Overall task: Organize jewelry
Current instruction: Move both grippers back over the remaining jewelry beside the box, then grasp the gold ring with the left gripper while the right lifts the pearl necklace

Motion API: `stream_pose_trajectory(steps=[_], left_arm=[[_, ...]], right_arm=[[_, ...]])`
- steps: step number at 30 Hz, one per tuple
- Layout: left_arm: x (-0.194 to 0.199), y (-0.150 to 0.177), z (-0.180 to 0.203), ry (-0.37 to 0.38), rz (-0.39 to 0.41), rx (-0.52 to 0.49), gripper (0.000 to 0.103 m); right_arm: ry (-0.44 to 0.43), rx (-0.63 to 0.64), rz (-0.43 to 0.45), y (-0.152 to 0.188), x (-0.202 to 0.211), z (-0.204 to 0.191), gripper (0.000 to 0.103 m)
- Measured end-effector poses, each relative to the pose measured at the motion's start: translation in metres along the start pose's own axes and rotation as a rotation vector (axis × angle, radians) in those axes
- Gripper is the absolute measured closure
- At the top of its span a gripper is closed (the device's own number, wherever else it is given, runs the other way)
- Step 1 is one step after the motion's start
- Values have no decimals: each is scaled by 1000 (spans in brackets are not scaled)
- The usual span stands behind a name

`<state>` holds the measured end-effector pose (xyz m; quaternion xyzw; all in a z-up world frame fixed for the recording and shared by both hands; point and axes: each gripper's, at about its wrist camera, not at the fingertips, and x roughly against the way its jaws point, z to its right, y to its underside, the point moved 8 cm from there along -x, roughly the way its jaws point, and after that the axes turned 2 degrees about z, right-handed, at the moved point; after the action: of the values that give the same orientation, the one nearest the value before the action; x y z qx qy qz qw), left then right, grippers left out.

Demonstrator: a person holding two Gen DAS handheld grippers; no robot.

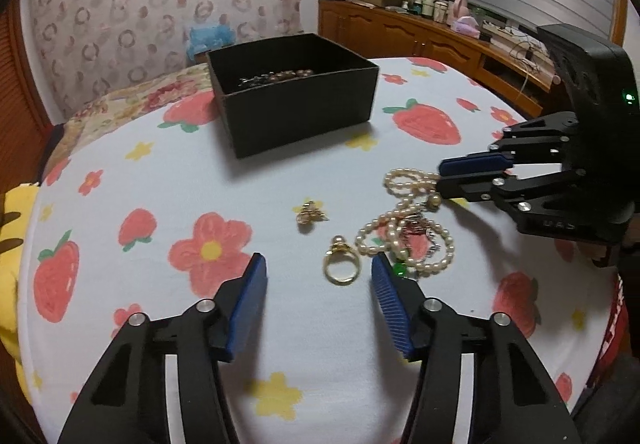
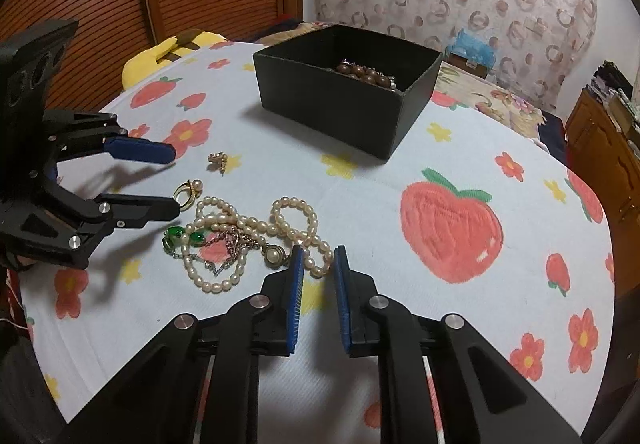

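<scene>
A black open box (image 1: 296, 100) (image 2: 344, 92) stands on the table and holds a brown bead string (image 2: 366, 73). A pearl necklace (image 1: 404, 228) (image 2: 256, 232) lies tangled with a green-stone piece (image 2: 180, 238). A gold ring (image 1: 340, 264) (image 2: 188, 193) and a small gold earring (image 1: 310, 214) (image 2: 218, 160) lie beside it. My left gripper (image 1: 318, 276) (image 2: 174, 180) is open, its fingers either side of the ring, just short of it. My right gripper (image 2: 318, 264) (image 1: 440, 180) is partly open with pearls of the necklace between its fingertips.
The round table has a white cloth with strawberries and flowers (image 2: 452, 228). A yellow cushion (image 2: 172, 48) lies at its far edge. A wooden sideboard (image 1: 432, 36) with clutter stands behind. A patterned cover (image 1: 160, 4) hangs at the back.
</scene>
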<state>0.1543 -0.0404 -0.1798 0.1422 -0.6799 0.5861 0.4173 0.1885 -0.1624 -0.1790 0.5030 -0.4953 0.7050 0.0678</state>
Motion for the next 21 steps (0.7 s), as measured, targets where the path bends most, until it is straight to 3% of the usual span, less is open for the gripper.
stream_pose_trajectory(steps=[5,10,13,21], left_arm=[[-2,-2,8,9,-1,-15,65],[-6,-4,10,2,-1,-17,68],[-8,-5,10,-3,2,-19,84],[-1,-6,7,-19,36,0,85]], right_arm=[[2,10,-1,-1,0,-1,89],[-2,-2,24,-2,5,2,97],[-5,-12,38,-4,10,5,97],[0,-11,73,-12,19,6,98]])
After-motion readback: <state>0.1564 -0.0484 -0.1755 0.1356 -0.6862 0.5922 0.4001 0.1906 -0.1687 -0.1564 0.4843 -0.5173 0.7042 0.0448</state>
